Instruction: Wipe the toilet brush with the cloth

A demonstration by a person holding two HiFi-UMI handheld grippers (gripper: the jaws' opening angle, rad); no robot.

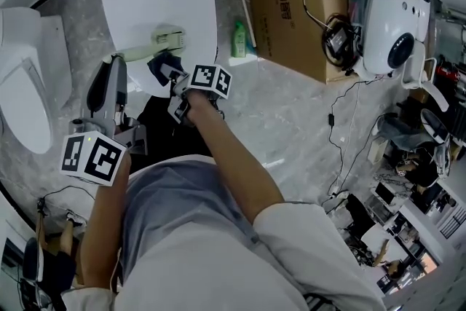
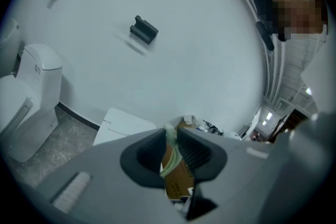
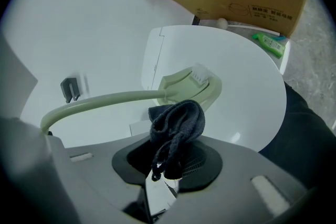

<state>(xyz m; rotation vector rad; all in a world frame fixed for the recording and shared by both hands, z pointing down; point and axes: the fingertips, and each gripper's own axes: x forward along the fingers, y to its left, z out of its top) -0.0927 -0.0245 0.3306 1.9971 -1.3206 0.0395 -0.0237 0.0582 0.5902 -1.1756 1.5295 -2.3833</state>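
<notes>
The left gripper (image 2: 171, 140) has its fingers pinched shut on the handle of the pale green plastic toilet brush (image 3: 191, 86), steadying the head over the white toilet lid (image 3: 252, 92). The right gripper (image 3: 169, 161) has its fingers clamped on the bunched dark blue cloth (image 3: 177, 119), just beside that head, likely ready to wipe.

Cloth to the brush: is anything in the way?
Nothing visible. The cloth, pinched in the right gripper, sits right by the toilet brush at its head, with only the white toilet lid behind them.

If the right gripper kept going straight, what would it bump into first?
Probably the toilet brush, whose head sits just beyond the cloth that the right gripper holds; depth is unclear.
</notes>
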